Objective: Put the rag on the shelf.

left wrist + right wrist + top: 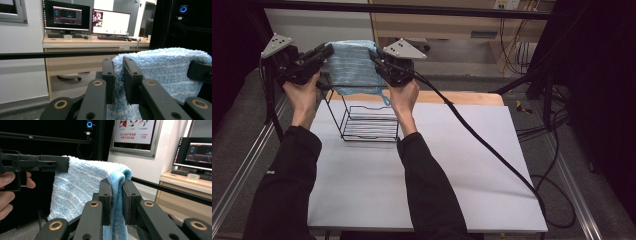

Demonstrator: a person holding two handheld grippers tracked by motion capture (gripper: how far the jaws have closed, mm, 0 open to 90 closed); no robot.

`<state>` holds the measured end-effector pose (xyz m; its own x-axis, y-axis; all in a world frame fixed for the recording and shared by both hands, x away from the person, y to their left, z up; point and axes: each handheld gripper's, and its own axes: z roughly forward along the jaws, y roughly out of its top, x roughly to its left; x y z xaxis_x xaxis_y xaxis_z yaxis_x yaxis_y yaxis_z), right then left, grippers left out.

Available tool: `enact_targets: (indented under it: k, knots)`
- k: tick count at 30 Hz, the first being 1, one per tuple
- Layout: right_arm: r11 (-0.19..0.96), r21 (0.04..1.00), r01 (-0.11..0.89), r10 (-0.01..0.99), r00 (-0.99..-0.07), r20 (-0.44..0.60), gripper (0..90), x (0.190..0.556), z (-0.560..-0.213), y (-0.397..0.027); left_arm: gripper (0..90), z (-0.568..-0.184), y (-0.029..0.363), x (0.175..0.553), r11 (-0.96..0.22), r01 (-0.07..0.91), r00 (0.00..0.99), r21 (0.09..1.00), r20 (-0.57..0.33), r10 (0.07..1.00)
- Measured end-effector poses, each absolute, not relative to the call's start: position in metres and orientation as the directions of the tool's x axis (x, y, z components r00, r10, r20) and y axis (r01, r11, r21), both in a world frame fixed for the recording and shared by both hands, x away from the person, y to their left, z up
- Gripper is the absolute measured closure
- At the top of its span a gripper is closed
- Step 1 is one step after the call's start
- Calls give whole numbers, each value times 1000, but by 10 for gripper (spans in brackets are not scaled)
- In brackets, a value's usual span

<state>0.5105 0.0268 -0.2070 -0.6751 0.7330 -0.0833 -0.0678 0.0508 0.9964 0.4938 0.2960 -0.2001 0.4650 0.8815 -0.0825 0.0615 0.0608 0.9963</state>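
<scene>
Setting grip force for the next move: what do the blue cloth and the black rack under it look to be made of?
The light blue striped cloth looks like terry towelling: soft, matt, with a looped fuzzy pile that folds limply between the tongs. The black open rack looks like thin metal wire, probably coated: stiff, straight, slim rods.

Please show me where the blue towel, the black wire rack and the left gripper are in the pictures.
blue towel (352, 62): high view, middle of the hanging cloth.
black wire rack (369, 122): high view, its wire shelves.
left gripper (118, 75): left gripper view, midway between its fingertips, shut on the towel's edge.
</scene>
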Motion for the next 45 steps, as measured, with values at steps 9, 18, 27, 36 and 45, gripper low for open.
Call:
enact_targets:
  k: [9, 18, 27, 36, 45]
  knots:
    - [54, 998, -42, 708, -703, -68, 797, 500, -219, 25, 796, -214, 304, 478, 39, 64, 499, 997, -66, 864]
    - [85, 996, 0, 665, -745, -56, 796, 491, -224, 24, 794, -225, 311, 469, 28, 99, 525, 995, -76, 848]
    - [118, 993, -1, 632, -771, -76, 795, 484, -224, 21, 788, -230, 317, 455, 5, 105, 561, 994, -64, 826]
    - [163, 987, 8, 620, -778, -96, 792, 483, -227, 20, 781, -234, 315, 448, -49, 130, 557, 990, -32, 830]
    - [198, 980, -2, 607, -785, -124, 791, 479, -230, 19, 756, -232, 317, 443, -63, 161, 557, 985, -38, 830]
